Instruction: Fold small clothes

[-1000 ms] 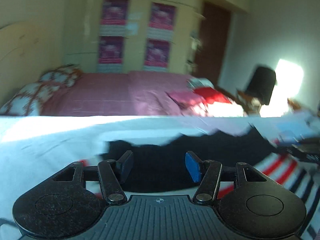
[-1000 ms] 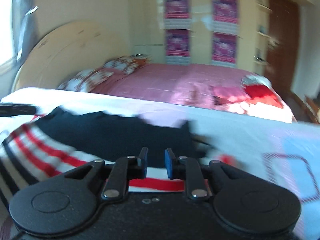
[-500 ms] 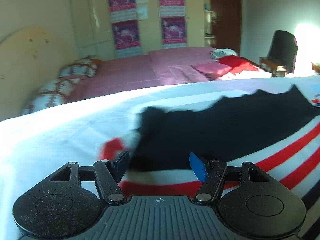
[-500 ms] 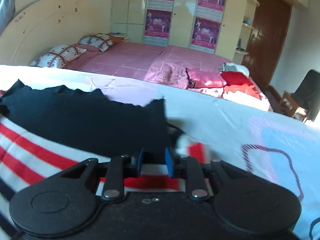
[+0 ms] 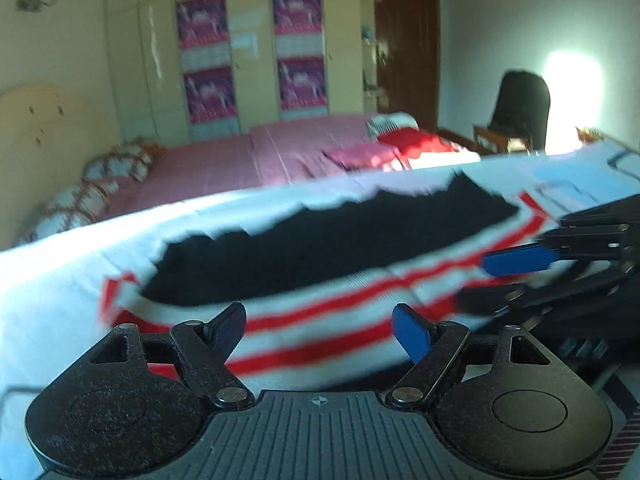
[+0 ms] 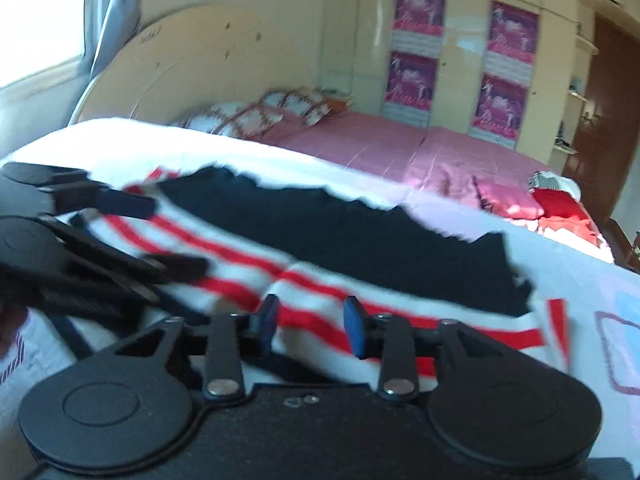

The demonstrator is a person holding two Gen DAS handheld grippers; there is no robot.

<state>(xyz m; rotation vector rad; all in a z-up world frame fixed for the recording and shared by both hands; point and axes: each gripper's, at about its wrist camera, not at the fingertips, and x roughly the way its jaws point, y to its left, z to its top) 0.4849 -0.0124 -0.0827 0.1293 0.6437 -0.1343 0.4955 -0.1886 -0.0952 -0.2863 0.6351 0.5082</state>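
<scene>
With the black, red-and-white striped knit garment [image 5: 328, 280] folded flat on the white bed sheet [image 5: 72, 272], let the wide, empty left claw [image 5: 320, 326] and the opening, empty right claw [image 6: 310, 318] lift clear without snagging the fold.

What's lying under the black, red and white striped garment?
The striped garment lies on a white sheet with pink and blue shapes. Whatever is beneath its folded layers is covered.

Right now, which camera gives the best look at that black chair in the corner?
The left wrist view: the black chair stands whole beside the brown door, near a bright patch on the wall. The right wrist view shows that door only at its right edge, and no chair.
</scene>
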